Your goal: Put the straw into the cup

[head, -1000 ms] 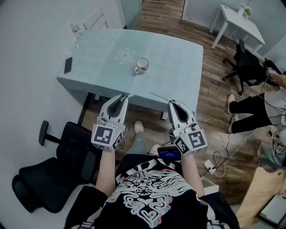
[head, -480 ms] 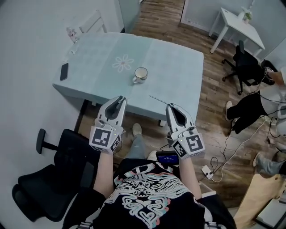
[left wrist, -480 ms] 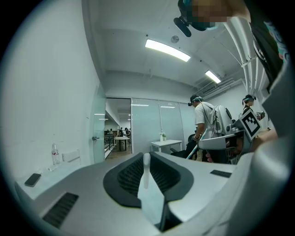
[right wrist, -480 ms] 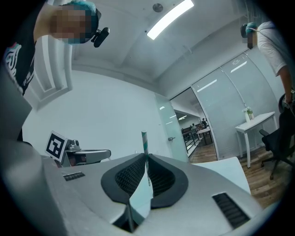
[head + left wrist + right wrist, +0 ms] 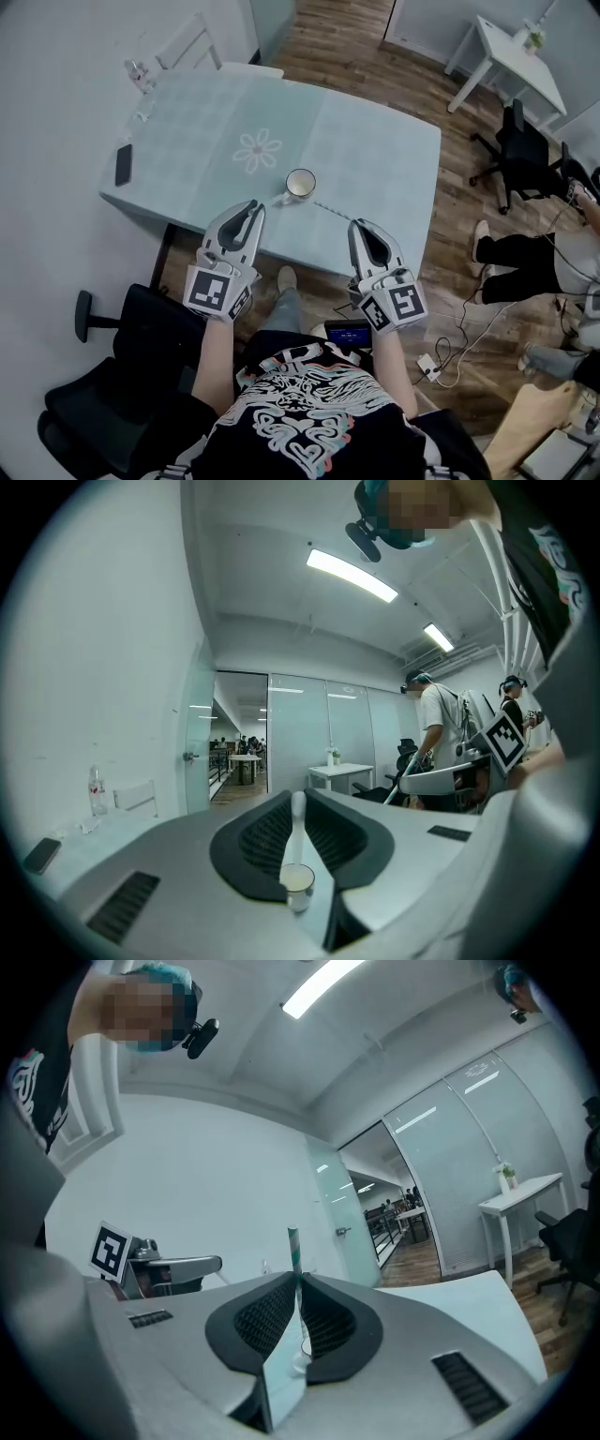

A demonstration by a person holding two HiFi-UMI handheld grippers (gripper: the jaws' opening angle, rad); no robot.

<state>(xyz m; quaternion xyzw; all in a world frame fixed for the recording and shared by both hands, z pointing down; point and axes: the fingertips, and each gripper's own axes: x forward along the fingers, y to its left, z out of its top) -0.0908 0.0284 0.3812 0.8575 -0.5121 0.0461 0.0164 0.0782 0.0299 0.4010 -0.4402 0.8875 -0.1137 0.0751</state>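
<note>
A thin green-and-white striped straw (image 5: 330, 209) is pinched between the closed jaws of the right gripper (image 5: 360, 224). Its free end reaches out over the near edge of the table towards ten o'clock and stops just short of the cup. In the right gripper view the straw (image 5: 294, 1244) stands straight up out of the shut jaws.

The cup (image 5: 300, 183), a white mug with its handle at about eight o'clock, stands upright on the pale table (image 5: 375, 150) near its front edge. A printed flower (image 5: 257, 150) lies on the tabletop at ten o'clock from it.

The left gripper (image 5: 252, 203) hangs at seven o'clock from the cup, level with the table edge. Its jaws are drawn together to a mere slit and hold nothing.

A dark phone (image 5: 123, 164) lies at the table's nine o'clock edge. A clear bottle (image 5: 141, 73) stands at the far corner, around ten o'clock.
</note>
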